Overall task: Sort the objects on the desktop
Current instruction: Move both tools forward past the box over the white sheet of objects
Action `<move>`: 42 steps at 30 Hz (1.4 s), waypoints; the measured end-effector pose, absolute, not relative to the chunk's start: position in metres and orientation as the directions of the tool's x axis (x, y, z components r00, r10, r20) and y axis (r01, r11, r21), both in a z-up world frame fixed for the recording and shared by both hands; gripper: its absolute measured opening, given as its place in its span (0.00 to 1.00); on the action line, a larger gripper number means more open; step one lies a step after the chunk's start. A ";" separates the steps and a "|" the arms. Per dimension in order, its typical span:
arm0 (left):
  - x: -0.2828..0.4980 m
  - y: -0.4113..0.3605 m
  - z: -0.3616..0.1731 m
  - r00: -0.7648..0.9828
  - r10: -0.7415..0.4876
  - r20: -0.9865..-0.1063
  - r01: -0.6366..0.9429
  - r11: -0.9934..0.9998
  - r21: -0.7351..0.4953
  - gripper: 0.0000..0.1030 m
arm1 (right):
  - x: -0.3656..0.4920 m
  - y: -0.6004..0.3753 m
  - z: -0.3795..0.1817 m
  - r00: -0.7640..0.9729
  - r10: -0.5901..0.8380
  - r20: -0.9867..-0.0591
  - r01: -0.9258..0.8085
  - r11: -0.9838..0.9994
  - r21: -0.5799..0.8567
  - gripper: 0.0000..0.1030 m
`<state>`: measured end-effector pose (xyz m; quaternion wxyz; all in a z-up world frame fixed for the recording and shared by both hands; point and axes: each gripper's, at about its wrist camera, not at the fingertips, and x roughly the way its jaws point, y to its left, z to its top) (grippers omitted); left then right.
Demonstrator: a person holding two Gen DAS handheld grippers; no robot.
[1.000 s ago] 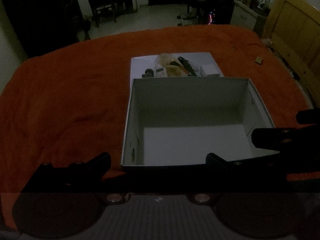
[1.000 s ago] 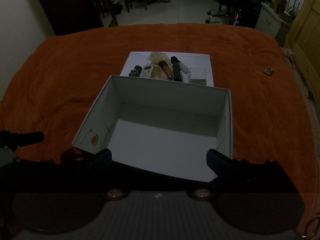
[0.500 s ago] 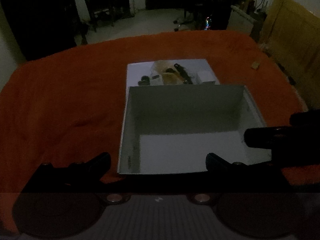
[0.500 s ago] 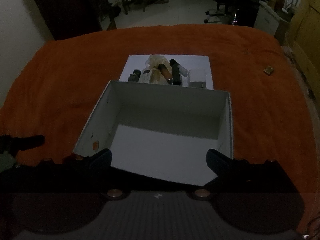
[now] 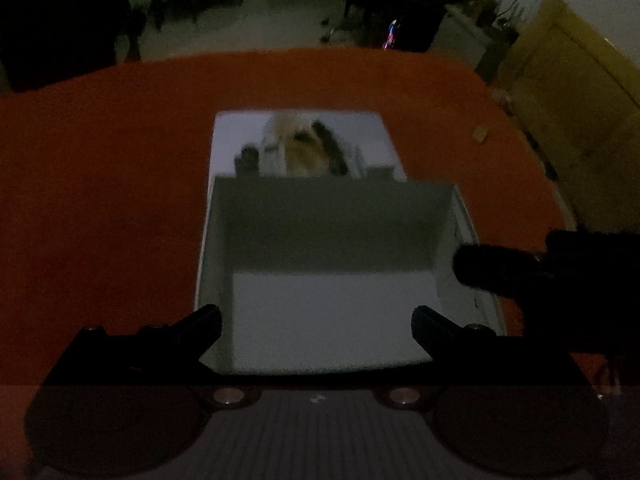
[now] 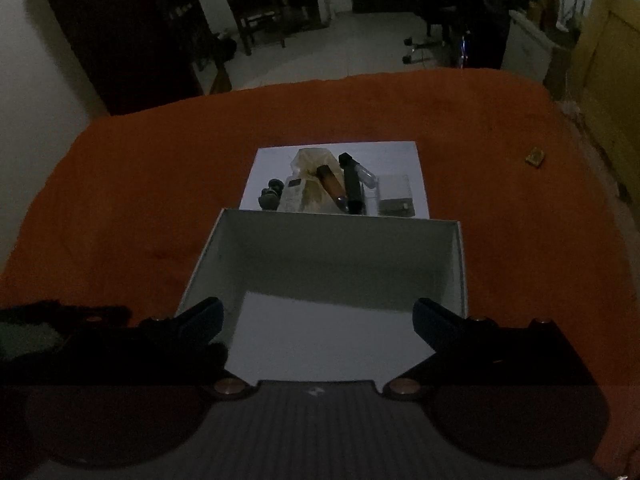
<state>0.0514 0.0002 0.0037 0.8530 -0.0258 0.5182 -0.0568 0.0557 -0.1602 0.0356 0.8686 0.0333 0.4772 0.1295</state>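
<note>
Desktop objects (image 6: 332, 186) lengthwise away from cam behind white box (image 6: 340, 240); left tool (image 5: 316, 322), right tool (image 6: 318, 316) agape, unladen.

Orange blanket (image 6: 500, 208) covers bed. Dark wooden chair (image 6: 250, 4) on pale tiled floor (image 6: 360, 46) beyond bed. Office-chair castor base (image 6: 420, 46) right of it. Yellowish wooden board (image 5: 568, 92) along right. Room dim.
</note>
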 end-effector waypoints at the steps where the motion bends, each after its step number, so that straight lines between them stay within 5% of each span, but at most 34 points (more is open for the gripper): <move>1: 0.054 -0.001 0.006 0.464 -0.119 -0.878 0.070 0.993 -0.098 0.99 | 0.059 -0.161 0.037 0.516 0.255 -0.818 -0.190 0.965 0.181 1.00; 24: 0.128 -0.003 0.056 0.632 0.062 -0.773 -0.005 0.997 0.077 0.99 | 0.125 -0.191 0.080 0.619 0.220 -0.754 -0.127 0.975 0.181 1.00; 36: 0.177 0.001 0.021 0.527 0.009 -0.850 0.050 0.998 0.042 0.99 | 0.177 -0.195 0.070 0.627 0.189 -0.756 -0.101 0.982 0.162 1.00; 42: 0.196 0.011 0.015 0.578 -0.045 -0.815 0.053 0.998 -0.017 0.99 | 0.222 -0.206 0.051 0.542 0.304 -0.784 -0.121 0.951 0.285 1.00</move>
